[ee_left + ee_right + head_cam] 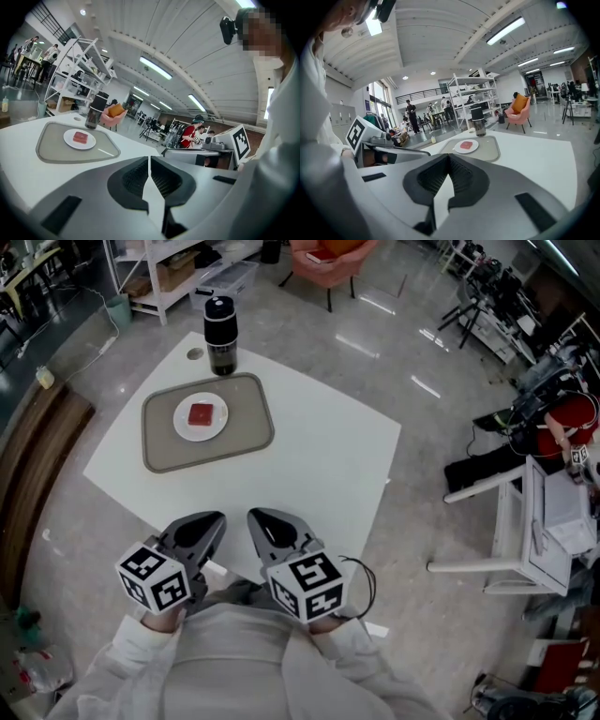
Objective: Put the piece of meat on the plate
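Meat (201, 414): dark red slab, lying flat in the middle of the white round plate (219, 427). Plate sits on a grey tray (159, 442) at the far left part of the white desk (319, 456). Black bottle (221, 334) stands upright just beyond the tray's far edge, beside it, not over the plate. Meat looks near-square from above, so I can't pick a long axis; its broad face is up. My left tongs (149, 161) and right tongs (449, 158) are both closed tight on nothing, side by side at the near desk edge, well apart from the tray.
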Motion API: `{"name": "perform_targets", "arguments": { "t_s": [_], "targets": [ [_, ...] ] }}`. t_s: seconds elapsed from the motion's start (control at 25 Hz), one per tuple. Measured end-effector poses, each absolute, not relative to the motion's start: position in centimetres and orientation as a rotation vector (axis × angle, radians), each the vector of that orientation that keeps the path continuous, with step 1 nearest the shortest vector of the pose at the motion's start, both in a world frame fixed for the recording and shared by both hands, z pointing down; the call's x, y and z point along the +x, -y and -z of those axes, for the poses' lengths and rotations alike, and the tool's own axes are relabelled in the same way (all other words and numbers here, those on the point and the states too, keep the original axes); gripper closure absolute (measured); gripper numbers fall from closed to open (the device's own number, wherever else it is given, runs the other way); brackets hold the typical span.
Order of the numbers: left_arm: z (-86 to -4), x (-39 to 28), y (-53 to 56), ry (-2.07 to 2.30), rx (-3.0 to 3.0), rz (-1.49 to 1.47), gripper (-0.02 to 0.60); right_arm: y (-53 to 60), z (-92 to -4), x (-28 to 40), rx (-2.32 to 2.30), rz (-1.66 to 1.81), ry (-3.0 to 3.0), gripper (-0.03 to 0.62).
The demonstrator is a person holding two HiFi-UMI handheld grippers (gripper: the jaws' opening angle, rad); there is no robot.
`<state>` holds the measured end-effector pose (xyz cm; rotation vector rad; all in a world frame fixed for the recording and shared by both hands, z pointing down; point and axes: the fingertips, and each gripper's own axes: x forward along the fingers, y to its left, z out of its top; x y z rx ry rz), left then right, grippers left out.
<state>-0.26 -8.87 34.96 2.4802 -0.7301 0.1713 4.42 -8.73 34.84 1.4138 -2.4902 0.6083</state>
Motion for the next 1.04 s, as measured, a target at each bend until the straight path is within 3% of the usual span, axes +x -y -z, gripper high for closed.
{"name": "perform_targets", "arguments": {
  "t_s": [1.04],
  "targets": [
    [-34.56, 0.13, 8.84, 0.707, 2.508, -0.169, 0.558, 8.87, -35.00, 4.73, 1.433, -0.603, 2.482, 0.580]
  ]
}}
